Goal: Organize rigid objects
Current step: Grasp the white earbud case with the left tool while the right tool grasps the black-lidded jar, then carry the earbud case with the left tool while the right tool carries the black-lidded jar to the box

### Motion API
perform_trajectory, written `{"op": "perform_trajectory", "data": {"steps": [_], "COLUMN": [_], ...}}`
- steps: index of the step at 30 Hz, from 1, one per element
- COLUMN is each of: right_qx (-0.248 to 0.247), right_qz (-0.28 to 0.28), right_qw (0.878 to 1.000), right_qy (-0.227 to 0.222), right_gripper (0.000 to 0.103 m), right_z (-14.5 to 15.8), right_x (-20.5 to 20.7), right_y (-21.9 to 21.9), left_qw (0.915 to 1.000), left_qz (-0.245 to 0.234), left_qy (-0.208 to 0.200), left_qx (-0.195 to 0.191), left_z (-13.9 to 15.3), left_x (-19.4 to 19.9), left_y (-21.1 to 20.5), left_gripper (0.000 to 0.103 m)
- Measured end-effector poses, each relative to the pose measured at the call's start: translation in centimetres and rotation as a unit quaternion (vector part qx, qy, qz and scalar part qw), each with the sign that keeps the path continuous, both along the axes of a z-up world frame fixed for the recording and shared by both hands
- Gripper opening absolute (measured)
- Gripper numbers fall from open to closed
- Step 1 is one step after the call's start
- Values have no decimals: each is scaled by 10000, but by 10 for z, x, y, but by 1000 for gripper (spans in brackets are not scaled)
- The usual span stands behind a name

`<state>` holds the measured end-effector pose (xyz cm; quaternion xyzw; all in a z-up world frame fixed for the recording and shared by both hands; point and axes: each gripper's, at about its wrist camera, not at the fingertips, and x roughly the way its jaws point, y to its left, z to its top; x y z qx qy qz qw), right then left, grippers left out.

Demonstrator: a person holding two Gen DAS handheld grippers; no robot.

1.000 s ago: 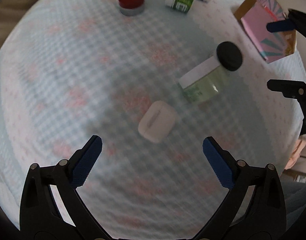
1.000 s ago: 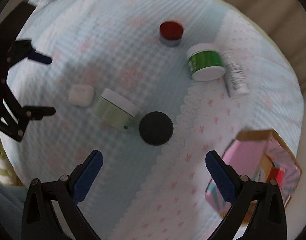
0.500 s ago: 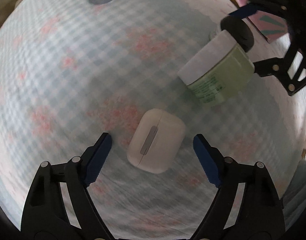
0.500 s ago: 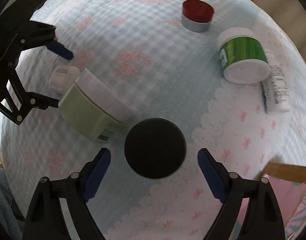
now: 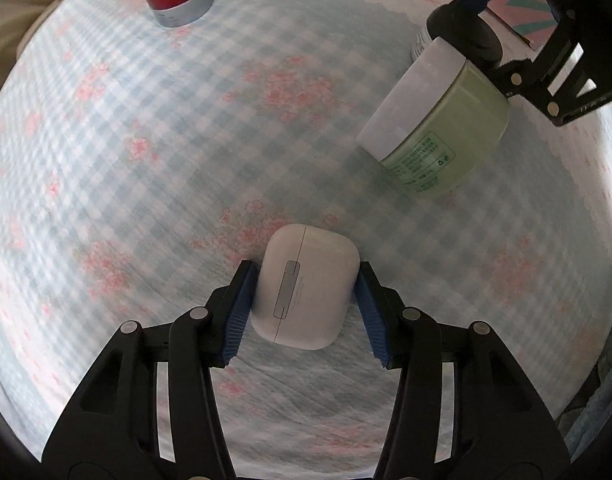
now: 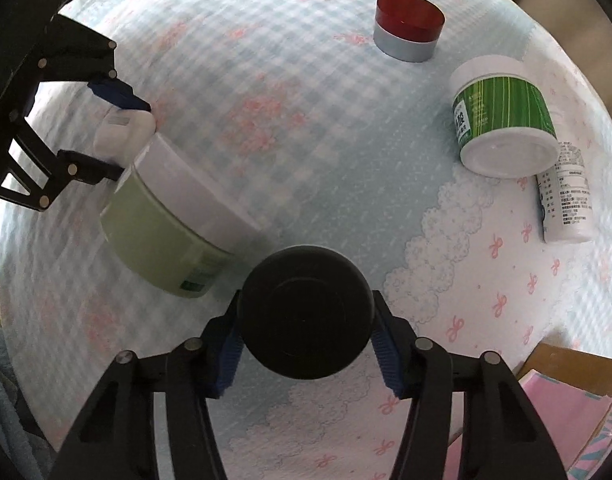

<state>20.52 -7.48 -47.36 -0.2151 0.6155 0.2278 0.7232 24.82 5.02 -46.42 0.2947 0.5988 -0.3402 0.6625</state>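
My left gripper (image 5: 303,308) is shut on a white earbud case (image 5: 306,290) that lies on the checked cloth. My right gripper (image 6: 306,344) is shut on a round black container (image 6: 306,312). A pale green jar with a white lid (image 5: 434,120) lies on its side between the two grippers; it also shows in the right wrist view (image 6: 169,228). The left gripper and the case show at the left of the right wrist view (image 6: 121,128). The right gripper and the black container show at the upper right of the left wrist view (image 5: 466,32).
A red-lidded grey tin (image 6: 408,30) stands at the far side. A green striped jar (image 6: 502,116) and a white tube (image 6: 566,196) lie at the right. A pink box (image 6: 566,412) sits at the lower right. The surface is a soft checked blanket (image 5: 185,140).
Both grippers have come down and forward. The left one has shut on the white case and the right one on the black container; both were open before.
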Motion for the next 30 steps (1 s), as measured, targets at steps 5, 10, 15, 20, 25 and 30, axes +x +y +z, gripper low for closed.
{"op": "perform_trajectory", "data": {"steps": [5, 10, 15, 20, 25, 30], "right_qx": [-40, -85, -94, 68, 484, 1032], "right_qz": [-178, -519, -995, -1534, -2252, -3034], "right_qw": [9998, 9986, 9950, 9880, 9725, 9463], "right_qy": [-57, -97, -89, -182, -341, -438], "right_gripper": [53, 53, 53, 53, 53, 53], "right_z": [-2, 6, 19, 39, 79, 130], "right_x": [-2, -9, -9, -18, -32, -57], "right_y": [3, 0, -17, -30, -47, -57], "left_qw": [9998, 9973, 9894, 9803, 9729, 9671], "left_qz": [204, 723, 1399, 1894, 2183, 2297], "left_qy": [-60, -19, 116, 54, -107, -305], "left_qx": [-34, -157, -371, -561, -760, -1047], "left_z": [0, 10, 19, 39, 78, 135], "left_x": [-7, -3, 6, 8, 3, -6], "left_y": [4, 15, 29, 42, 44, 33], "left_gripper": [47, 46, 46, 46, 46, 47]}}
